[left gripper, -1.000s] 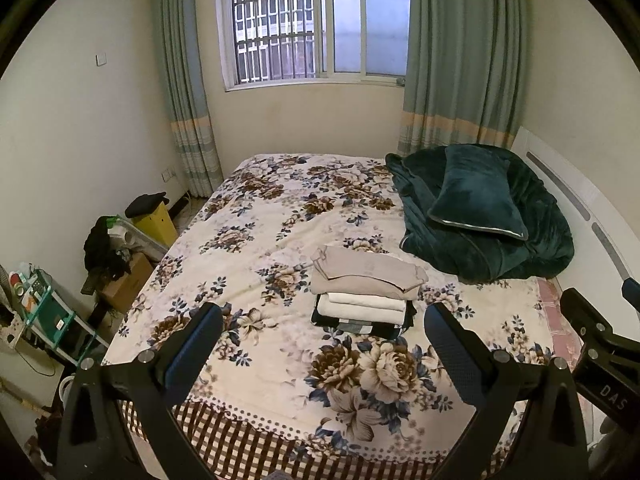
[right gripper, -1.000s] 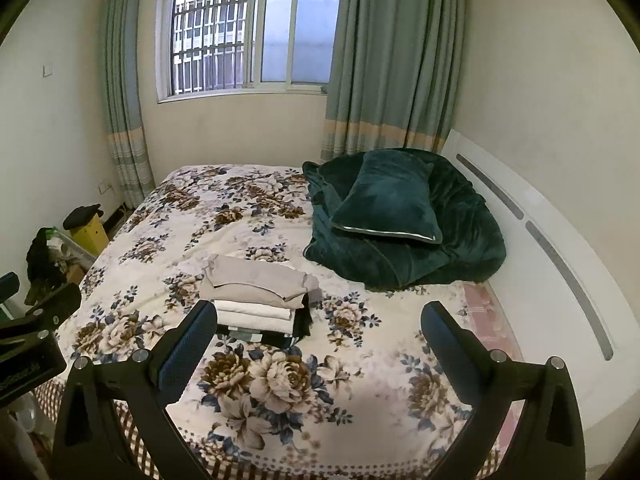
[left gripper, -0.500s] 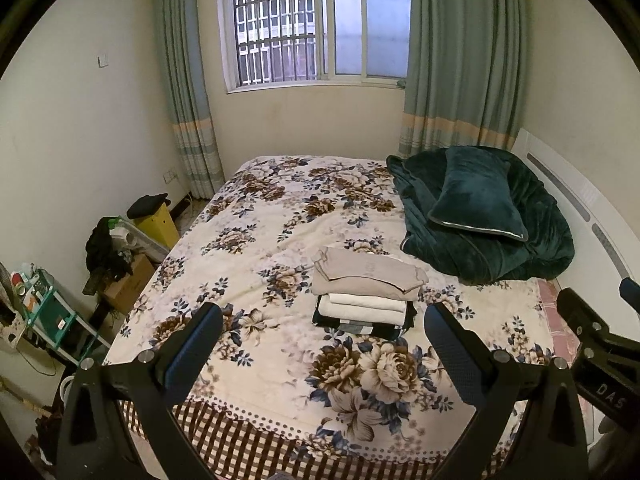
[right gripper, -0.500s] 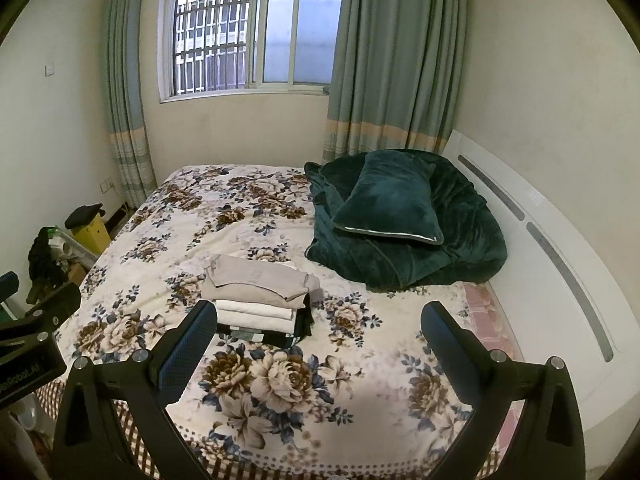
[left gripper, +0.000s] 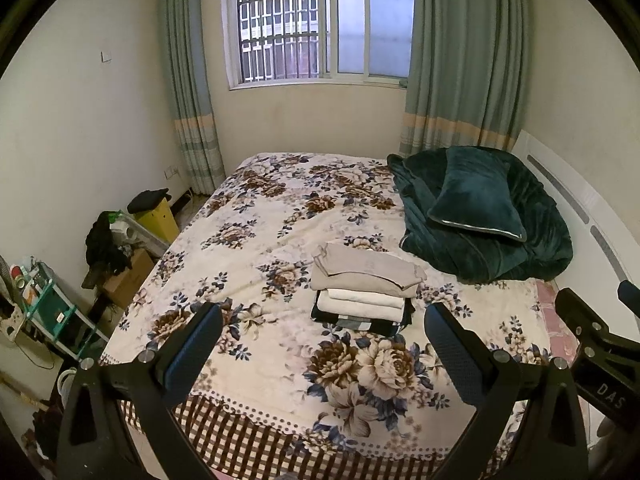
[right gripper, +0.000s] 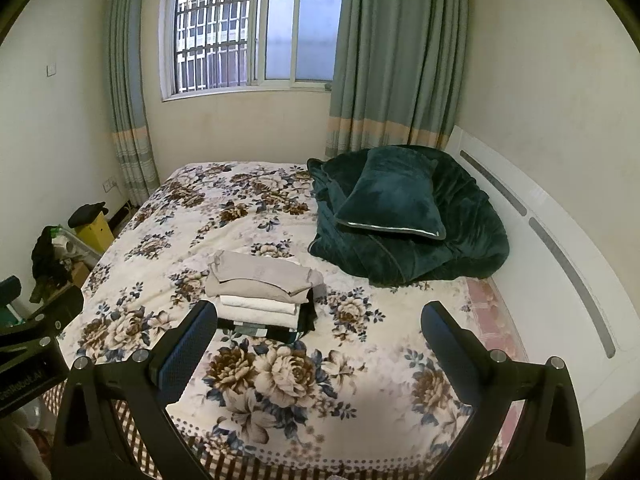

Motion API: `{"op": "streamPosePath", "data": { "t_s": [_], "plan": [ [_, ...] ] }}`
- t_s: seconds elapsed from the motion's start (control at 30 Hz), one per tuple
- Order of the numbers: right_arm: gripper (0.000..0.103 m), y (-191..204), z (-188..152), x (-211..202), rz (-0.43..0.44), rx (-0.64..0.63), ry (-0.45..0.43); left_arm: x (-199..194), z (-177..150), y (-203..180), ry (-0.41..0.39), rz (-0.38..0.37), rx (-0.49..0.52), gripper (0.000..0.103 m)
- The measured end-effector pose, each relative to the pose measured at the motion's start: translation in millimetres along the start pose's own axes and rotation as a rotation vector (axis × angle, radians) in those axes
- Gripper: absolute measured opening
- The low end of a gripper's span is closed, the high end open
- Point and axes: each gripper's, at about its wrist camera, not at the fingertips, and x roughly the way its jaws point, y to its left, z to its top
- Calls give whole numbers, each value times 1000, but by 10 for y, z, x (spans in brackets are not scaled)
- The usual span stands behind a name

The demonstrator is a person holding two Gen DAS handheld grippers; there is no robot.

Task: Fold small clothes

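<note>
Both views slightly lower; stack (left gripper: 362,294) bottom obscured.

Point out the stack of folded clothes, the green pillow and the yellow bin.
stack of folded clothes (left gripper: 366,276), left wrist view, on the beige top garment.
green pillow (right gripper: 394,200), right wrist view, middle of its face.
yellow bin (left gripper: 158,220), left wrist view, its front side.

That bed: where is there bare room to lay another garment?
The bedspread lies bare left of the folded stack, toward the window, and between stack and foot edge. The right side is crowded: the green blanket with its pillow sits close behind the stack.
</note>
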Motion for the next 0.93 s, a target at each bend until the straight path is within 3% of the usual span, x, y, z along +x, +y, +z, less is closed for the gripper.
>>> {"op": "streamPosePath", "data": {
  "t_s": [0.93],
  "plan": [
    [103, 62, -11, -88, 6, 6, -9, -51, -6, -15, -11, 2, -1, 103]
  ]
}}
